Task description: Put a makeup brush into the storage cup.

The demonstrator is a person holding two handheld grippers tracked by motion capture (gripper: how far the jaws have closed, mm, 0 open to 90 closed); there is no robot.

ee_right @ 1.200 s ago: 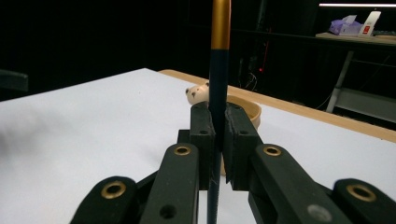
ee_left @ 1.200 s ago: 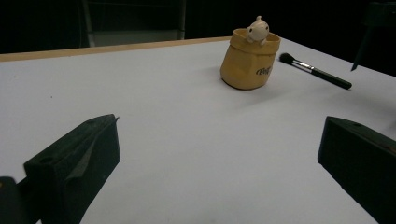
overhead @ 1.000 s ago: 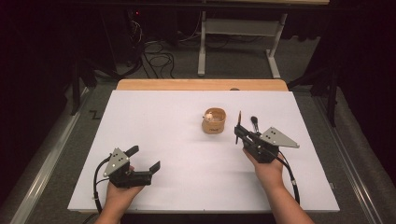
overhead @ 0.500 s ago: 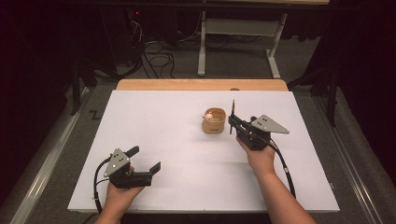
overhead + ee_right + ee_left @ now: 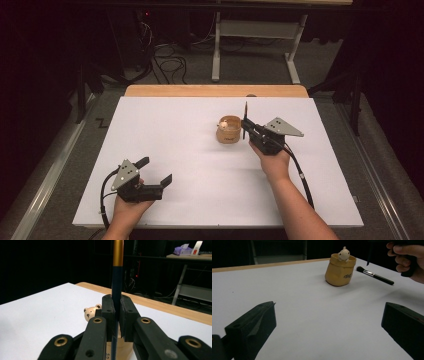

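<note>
A tan pot with a small bear figure at its rim stands on the white table, right of centre. My right gripper hangs just right of the pot, shut on the dark handle of a slim upright brush with a gold band. In the left gripper view a second black brush lies on the table right of the pot, below the right hand. My left gripper rests near the front left, its jaws wide open with nothing between them.
A wooden strip runs along the table's far edge. Beyond it are a white desk frame and floor cables. A cable trails from the right gripper along the forearm.
The right gripper has carried the brush away from the person and leftward, up beside the pot. The left gripper has stayed put.
</note>
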